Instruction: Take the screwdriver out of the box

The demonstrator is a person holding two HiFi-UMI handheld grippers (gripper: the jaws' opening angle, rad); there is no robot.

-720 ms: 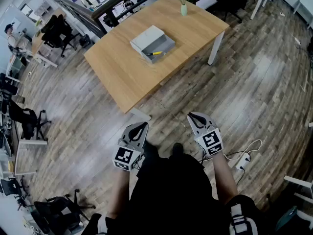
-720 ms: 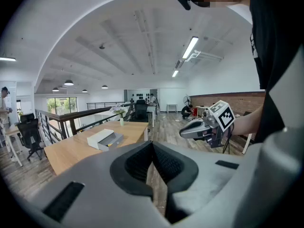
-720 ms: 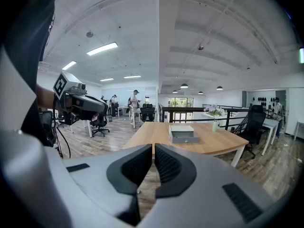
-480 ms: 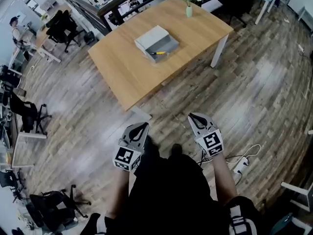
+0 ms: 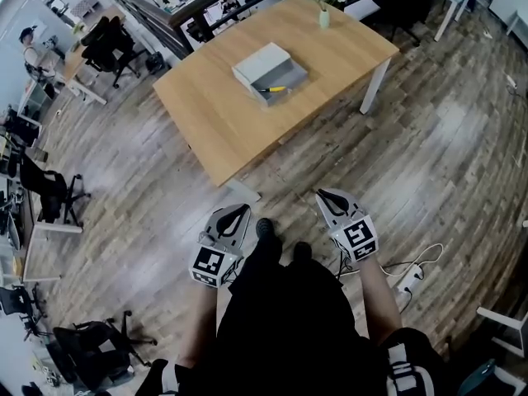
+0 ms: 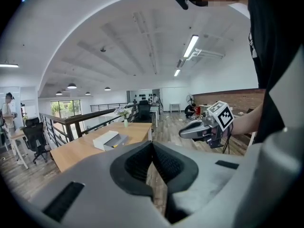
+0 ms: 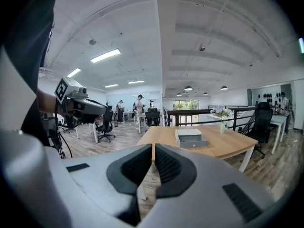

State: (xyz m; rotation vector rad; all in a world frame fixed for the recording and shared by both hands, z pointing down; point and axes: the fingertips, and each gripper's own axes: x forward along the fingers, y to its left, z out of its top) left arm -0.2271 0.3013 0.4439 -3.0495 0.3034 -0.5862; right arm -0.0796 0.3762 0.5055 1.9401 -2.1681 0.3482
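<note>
A grey box [image 5: 268, 71] with its drawer pulled open sits on the wooden table [image 5: 214, 114] far ahead of me. In the drawer lies the yellow-handled screwdriver [image 5: 275, 89]. My left gripper [image 5: 239, 211] and right gripper [image 5: 323, 195] are held low in front of my body, over the floor and well short of the table. Both have their jaws shut on nothing. The box [image 6: 110, 140] shows small in the left gripper view, beyond the left gripper [image 6: 152, 145]. It also stands beyond the right gripper [image 7: 153, 148] as the box [image 7: 191, 137] in the right gripper view.
A vase of flowers [image 5: 323, 13] stands at the table's far end. Office chairs [image 5: 49, 192] and desks line the left side. A power strip with cable [image 5: 408, 275] lies on the floor at right. A railing [image 5: 157, 19] runs behind the table.
The table and box have drifted slightly right in the head view. A foot now shows between the grippers. Both grippers keep their place and stay shut.
</note>
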